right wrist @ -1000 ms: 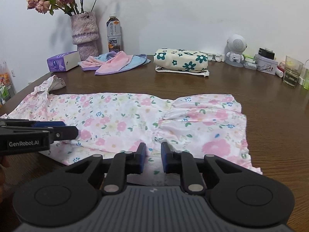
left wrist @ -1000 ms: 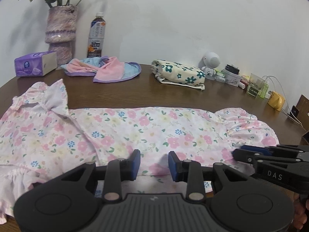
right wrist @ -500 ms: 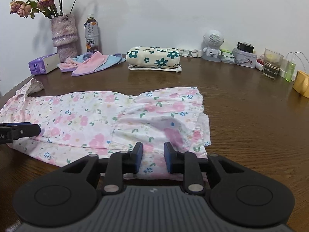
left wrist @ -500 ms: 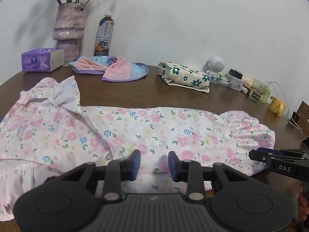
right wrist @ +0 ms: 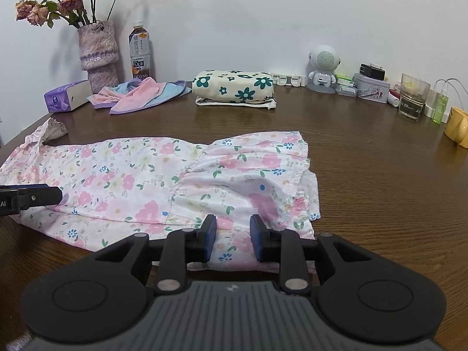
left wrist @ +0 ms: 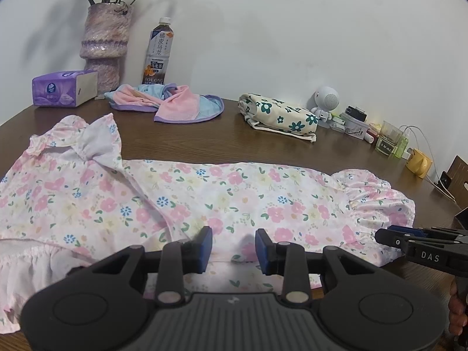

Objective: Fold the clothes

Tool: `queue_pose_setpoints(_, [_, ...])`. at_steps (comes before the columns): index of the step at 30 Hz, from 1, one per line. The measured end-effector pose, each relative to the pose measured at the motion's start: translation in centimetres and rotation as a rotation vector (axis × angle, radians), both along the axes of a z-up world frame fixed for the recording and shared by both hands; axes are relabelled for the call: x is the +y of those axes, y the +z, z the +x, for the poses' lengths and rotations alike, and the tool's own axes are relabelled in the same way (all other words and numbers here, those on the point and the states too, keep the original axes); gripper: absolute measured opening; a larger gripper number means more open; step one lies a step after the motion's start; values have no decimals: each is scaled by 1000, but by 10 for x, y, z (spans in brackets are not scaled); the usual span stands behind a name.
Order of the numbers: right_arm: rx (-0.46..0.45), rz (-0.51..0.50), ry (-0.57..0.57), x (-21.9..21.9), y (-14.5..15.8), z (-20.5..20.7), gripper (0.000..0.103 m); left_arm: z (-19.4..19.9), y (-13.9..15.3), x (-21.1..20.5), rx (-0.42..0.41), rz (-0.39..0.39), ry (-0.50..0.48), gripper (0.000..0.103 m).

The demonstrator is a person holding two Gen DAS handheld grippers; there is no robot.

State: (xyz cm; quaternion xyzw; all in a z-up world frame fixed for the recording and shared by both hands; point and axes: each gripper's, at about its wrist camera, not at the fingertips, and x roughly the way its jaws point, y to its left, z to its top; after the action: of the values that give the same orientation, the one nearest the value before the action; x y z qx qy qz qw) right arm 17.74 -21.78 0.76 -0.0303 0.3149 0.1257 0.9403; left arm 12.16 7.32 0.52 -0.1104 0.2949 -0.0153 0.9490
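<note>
A pink floral dress [left wrist: 234, 187] lies flat across the brown table [left wrist: 181, 143], its ruffled hem to the right. My left gripper [left wrist: 234, 242] hovers open over the dress's near edge, nothing pinched between the blue pads. In the right wrist view the dress [right wrist: 131, 172] ends in a gathered hem [right wrist: 263, 181]. There my right gripper [right wrist: 233, 231] sits low over the hem's near edge. Its jaws are opening, and the cloth lies under the gap, not pressed. Each gripper shows in the other's view: the right gripper [left wrist: 389, 235] by the hem, the left gripper [right wrist: 55, 196] over the dress's left part.
Along the wall stand a vase of flowers [right wrist: 98, 52], a tea bottle [right wrist: 139, 52], a purple tissue box [right wrist: 65, 96], a pink-blue cloth [right wrist: 140, 93], a folded green-flowered cloth [right wrist: 234, 87], a white robot speaker [right wrist: 321, 67], tins, a glass and a yellow cup [right wrist: 457, 125].
My right gripper slid rightward along the dress's near edge to the hem and its jaws widened. The left gripper's view shifted only slightly, jaws unchanged.
</note>
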Motion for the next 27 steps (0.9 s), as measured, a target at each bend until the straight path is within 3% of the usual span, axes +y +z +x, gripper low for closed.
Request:
queue_pose_setpoints(5, [-4,4,4,0,1,-5,28,0,0,0,0,3,0,31])
queue_pose_setpoints(11, [-80,59,153,19,31,-39,29,1,-1,-1,1,17,-6,33])
queue_pose_setpoints(15, [-107,40,230,49,37,-29,32,1,0,-2,1,20,-6,33])
queue_pose_setpoints(21, [20,1,204,71,6,11,32,0,-1,-2,0,13,-7,33])
queue_pose_setpoints(27, [2,1,194,65,-1,5,32,0,0,1,-3,-12,-4,33])
